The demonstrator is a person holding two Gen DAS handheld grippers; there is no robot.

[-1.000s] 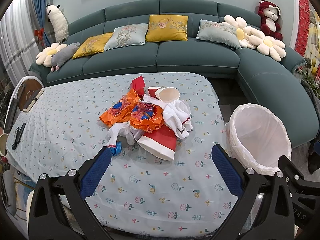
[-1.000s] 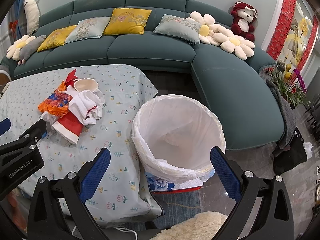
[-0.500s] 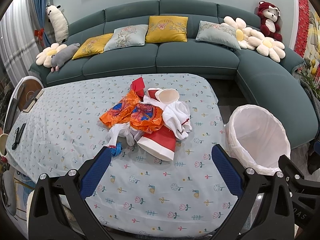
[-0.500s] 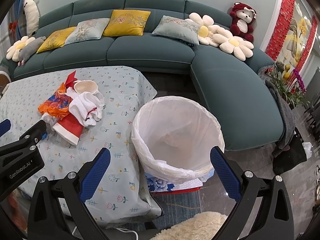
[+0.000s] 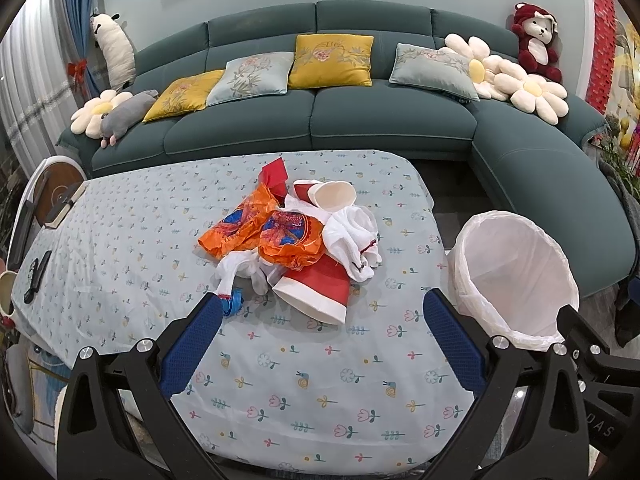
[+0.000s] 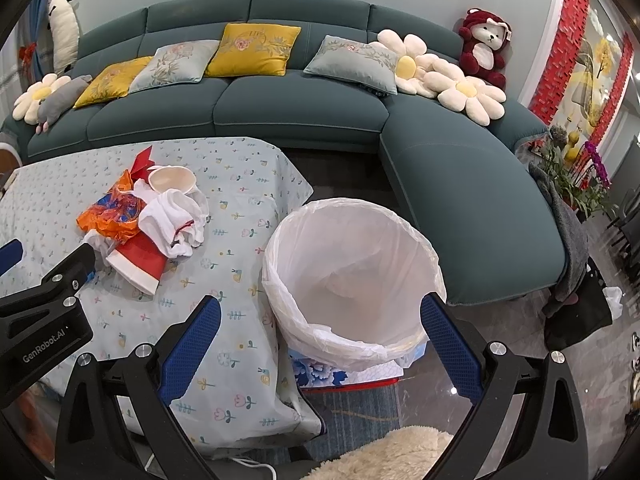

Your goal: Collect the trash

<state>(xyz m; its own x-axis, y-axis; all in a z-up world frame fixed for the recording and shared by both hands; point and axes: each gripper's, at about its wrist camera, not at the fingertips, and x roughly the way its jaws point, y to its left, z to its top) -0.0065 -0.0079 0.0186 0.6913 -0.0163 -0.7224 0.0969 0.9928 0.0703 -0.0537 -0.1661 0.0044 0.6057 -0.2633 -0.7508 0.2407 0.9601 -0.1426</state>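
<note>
Collection not yet begun: left claw (image 5: 320, 320) and right claw (image 6: 320, 320) both wide and empty; next move, judged, is grasping the trash pile (image 5: 296, 240) mid-worktop (image 5: 120, 248) for the lined bin (image 6: 352, 276) off its right edge.

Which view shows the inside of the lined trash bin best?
The right wrist view: the trash bin sits centred, its open mouth and liner interior visible. The left wrist view catches it only at the right edge, more distorted.
</note>
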